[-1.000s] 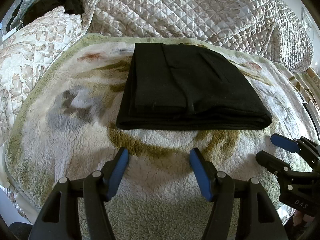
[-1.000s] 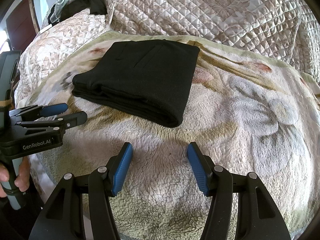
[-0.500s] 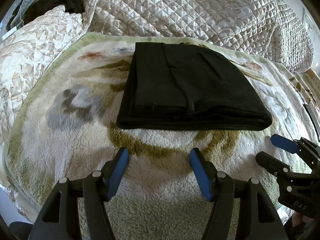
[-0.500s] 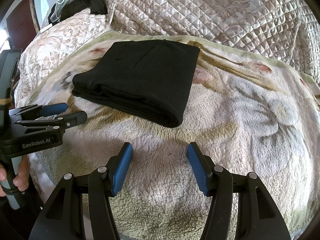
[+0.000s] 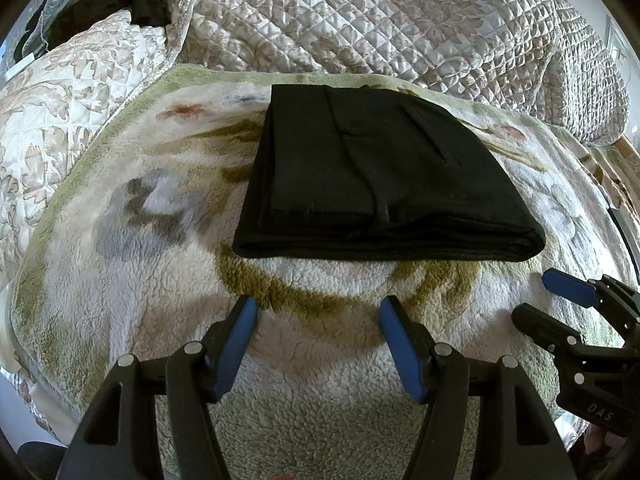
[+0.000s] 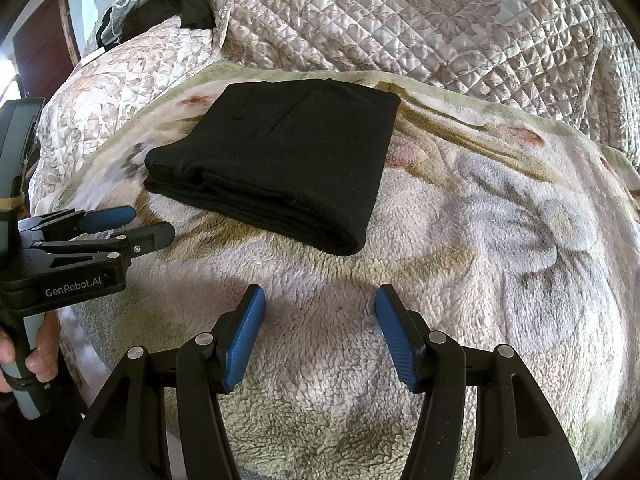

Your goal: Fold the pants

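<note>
lying folded flat on the fleece blanket (image 5: 168, 344), the black pants (image 5: 384, 184) are sitting far of the left tool (image 5: 314, 312) and right tool (image 6: 320, 300), both hovering open-jawed, gripping nothing.

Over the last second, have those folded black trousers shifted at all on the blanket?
No. The folded black trousers lie at the same spot against the blanket's olive curved stripe in the left wrist view.
</note>
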The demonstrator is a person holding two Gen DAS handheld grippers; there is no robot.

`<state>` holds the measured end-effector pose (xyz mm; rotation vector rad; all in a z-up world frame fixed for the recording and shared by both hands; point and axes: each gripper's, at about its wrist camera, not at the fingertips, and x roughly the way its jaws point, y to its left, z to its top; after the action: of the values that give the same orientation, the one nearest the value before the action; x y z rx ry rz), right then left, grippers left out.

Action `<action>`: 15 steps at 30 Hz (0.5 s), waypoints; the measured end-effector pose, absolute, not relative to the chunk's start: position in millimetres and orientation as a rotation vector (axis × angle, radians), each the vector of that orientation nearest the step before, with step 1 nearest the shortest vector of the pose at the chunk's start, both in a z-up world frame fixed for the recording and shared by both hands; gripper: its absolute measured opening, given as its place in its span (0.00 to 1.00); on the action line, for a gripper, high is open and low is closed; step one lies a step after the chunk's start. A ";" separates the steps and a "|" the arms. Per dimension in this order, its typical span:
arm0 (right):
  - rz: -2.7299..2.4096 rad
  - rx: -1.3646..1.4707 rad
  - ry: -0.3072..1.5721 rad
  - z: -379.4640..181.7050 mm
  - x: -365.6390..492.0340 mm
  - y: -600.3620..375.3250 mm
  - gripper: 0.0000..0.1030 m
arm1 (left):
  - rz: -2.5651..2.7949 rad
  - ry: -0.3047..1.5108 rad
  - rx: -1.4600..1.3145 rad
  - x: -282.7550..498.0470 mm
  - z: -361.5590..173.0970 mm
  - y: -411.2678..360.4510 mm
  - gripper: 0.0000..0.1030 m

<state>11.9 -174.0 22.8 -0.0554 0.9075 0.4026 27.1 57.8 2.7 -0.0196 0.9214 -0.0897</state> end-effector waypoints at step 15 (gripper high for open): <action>0.403 -0.055 0.905 22.6 11.4 -173.9 0.56 | -0.086 0.923 -0.012 27.8 2.5 56.8 0.65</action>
<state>11.4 -173.9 22.6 -0.0545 0.9046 0.4027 27.8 56.8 2.5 -0.0123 0.9226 -0.0858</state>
